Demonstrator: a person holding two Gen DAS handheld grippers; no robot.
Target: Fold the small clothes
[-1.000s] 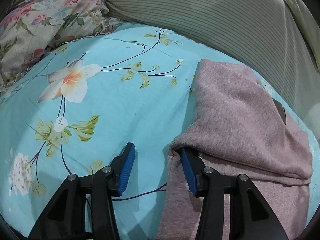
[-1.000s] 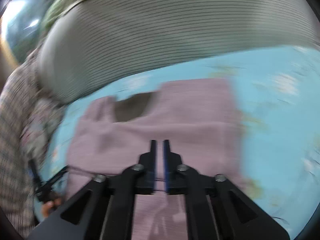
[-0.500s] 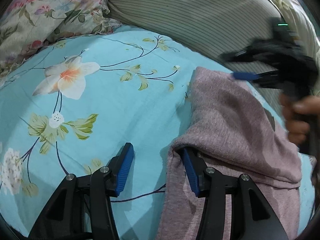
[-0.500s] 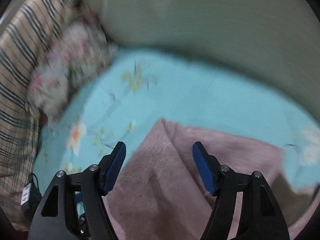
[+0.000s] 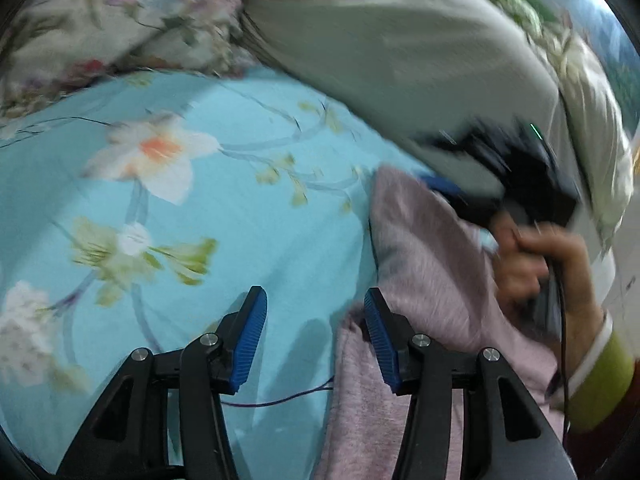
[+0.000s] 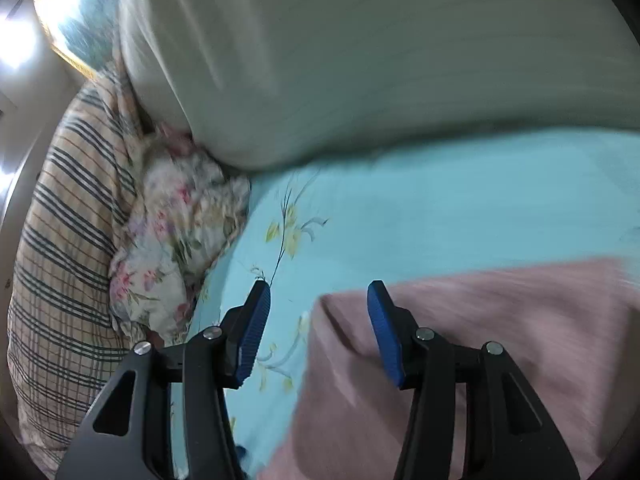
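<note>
A dusty pink knit garment (image 5: 432,280) lies partly folded on a turquoise floral bedsheet (image 5: 224,216). My left gripper (image 5: 316,336) is open at the garment's left edge; its right finger touches the cloth fold and its left finger is over bare sheet. In the right wrist view the garment (image 6: 500,344) fills the lower right. My right gripper (image 6: 318,332) is open over the garment's far left corner, with nothing between the pads. The right gripper also shows in the left wrist view (image 5: 448,192), held in a hand at the garment's far edge.
A grey-green striped pillow (image 5: 400,48) lies along the far side of the bed. A floral pillow (image 5: 112,28) and a plaid blanket (image 6: 64,248) sit at the far left. Both views are motion-blurred.
The right gripper went from shut to open and swung to the garment's far left corner. The left gripper stayed open at the near left edge, shifting slightly.
</note>
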